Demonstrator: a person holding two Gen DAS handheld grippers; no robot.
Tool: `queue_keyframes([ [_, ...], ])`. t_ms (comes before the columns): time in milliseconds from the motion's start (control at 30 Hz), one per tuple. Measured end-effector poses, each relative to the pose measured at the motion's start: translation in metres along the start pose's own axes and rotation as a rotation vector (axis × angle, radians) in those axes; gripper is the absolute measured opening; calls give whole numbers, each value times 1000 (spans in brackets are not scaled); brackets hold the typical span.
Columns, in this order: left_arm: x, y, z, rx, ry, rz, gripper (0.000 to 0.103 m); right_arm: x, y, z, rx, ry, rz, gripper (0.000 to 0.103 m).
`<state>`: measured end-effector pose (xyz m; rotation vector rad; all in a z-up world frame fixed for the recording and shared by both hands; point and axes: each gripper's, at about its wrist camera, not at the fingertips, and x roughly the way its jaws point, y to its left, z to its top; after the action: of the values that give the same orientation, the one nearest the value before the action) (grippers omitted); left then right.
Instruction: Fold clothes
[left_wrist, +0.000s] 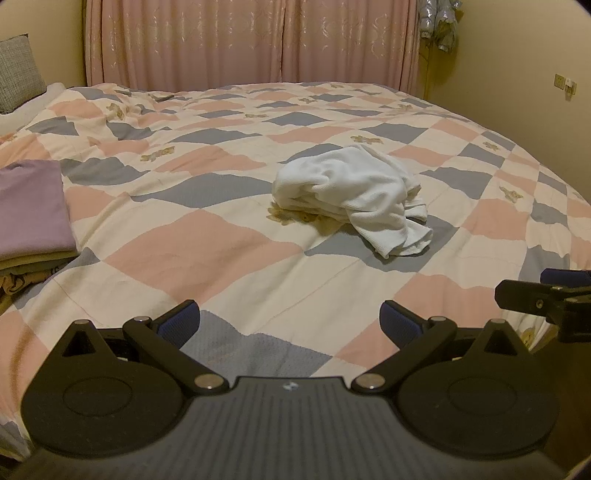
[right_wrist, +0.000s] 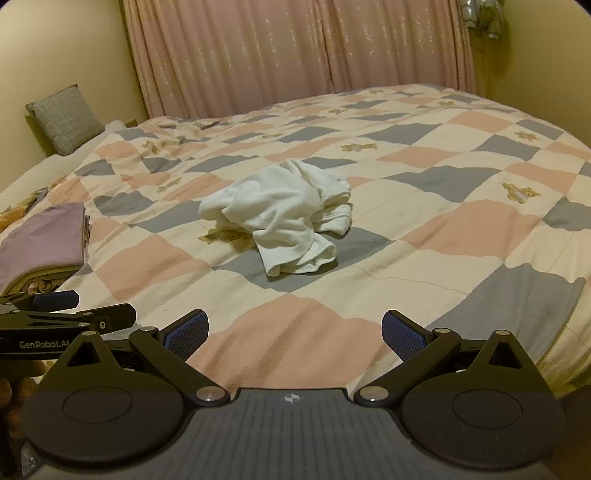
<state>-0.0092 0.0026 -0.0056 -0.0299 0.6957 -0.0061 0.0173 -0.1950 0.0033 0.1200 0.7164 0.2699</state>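
Observation:
A crumpled white garment lies in a heap in the middle of the bed. My left gripper stands open above the near edge of the quilt, well short of the heap, nothing between its blue pads. My right gripper is open too, equally far back and empty. The right gripper's fingers show at the right edge of the left wrist view. The left gripper's fingers show at the left edge of the right wrist view.
A checked quilt in pink, grey and cream covers the bed. A folded pile with a purple garment on top sits at the left. A grey pillow and pink curtains stand behind.

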Motion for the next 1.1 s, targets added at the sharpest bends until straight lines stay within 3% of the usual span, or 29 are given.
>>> queue_keyframes([
  [1100,3,8,-6,-56,9,-66,102,9,-1,-3,3,16,-7,103],
])
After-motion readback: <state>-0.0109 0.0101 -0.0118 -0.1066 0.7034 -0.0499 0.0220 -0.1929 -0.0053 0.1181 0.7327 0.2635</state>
